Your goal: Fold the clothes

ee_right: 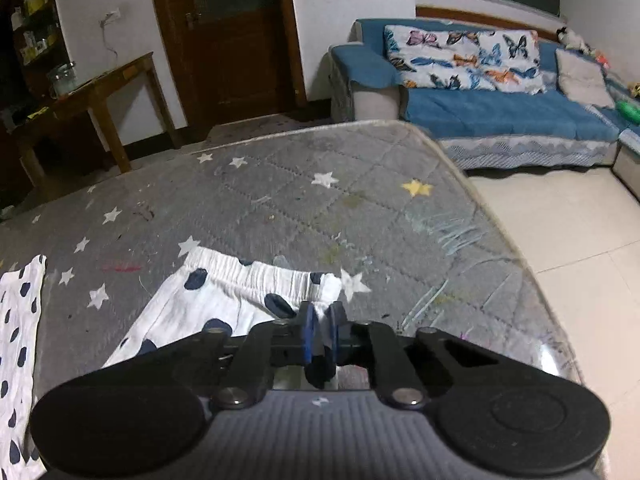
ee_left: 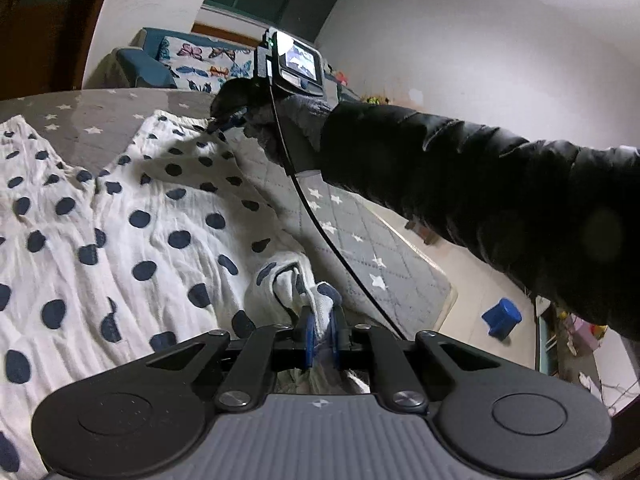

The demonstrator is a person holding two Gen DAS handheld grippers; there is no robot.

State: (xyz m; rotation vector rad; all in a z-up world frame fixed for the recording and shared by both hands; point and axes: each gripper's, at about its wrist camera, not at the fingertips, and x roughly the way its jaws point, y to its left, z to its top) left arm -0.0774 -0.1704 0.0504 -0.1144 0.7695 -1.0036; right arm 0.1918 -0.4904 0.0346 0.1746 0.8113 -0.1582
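A white garment with dark blue dots [ee_left: 132, 216] lies spread and rumpled across a grey star-printed mat [ee_left: 360, 236] that covers a low surface. Its elastic waistband edge shows in the right wrist view as a gathered white strip, with a second dotted stretch of cloth off to the left on the mat; whether that is the same piece I cannot tell.

The left gripper [ee_left: 322, 322] has a bunched fold of the cloth pinched between its blue pads at the near edge, the fabric drawn up into a small peak. The right gripper [ee_right: 320, 328] is closed on the corner of the waistband, white cloth showing between its narrowed fingers. In the left wrist view the right gripper sits at the far corner of the garment, held by a gloved hand [ee_left: 280, 120] on a black-sleeved arm [ee_left: 460, 184], a cable hanging from it.

Beyond the mat stand a blue sofa [ee_right: 500, 116] with a butterfly-print cushion [ee_right: 460, 60], a wooden side table [ee_right: 100, 88] and a dark wooden door [ee_right: 232, 32]. A blue block [ee_left: 502, 317] lies on the pale tiled floor [ee_right: 560, 220].
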